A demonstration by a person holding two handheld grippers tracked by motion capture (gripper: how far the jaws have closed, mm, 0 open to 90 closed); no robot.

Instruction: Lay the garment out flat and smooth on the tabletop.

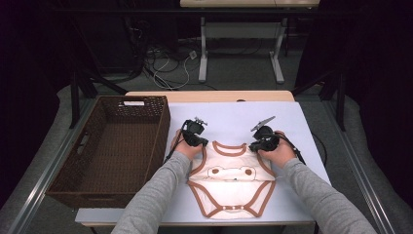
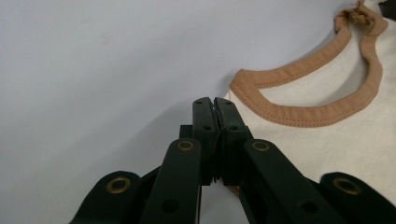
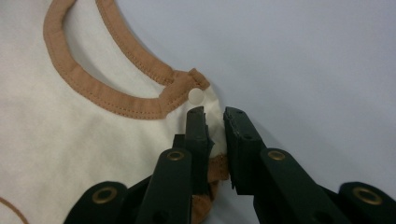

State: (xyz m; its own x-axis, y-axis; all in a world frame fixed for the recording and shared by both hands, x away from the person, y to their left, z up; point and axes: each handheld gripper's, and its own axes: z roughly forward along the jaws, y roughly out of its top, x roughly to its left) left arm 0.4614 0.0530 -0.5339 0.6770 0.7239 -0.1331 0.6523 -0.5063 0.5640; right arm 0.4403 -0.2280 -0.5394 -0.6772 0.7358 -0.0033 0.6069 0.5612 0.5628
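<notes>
A cream baby bodysuit point(image 1: 231, 187) with brown trim and a bear print lies flat on the pale blue table top point(image 1: 287, 122), neck hole away from me. My left gripper point(image 1: 202, 143) sits at its left shoulder. In the left gripper view, the gripper point(image 2: 215, 105) has its jaws pressed together at the edge of the bodysuit point(image 2: 327, 140), beside the brown neck band point(image 2: 299, 114). My right gripper point(image 1: 253, 146) is at the right shoulder. In the right gripper view, this gripper point(image 3: 215, 116) stands slightly apart, with bunched bodysuit point(image 3: 70, 140) fabric between its jaws, just below a white snap point(image 3: 196, 95).
A large brown wicker basket point(image 1: 160, 131) stands empty along the table's left side, close to my left hand. Bare table lies beyond the bodysuit and to its right. A desk frame and cables stand on the floor behind the table.
</notes>
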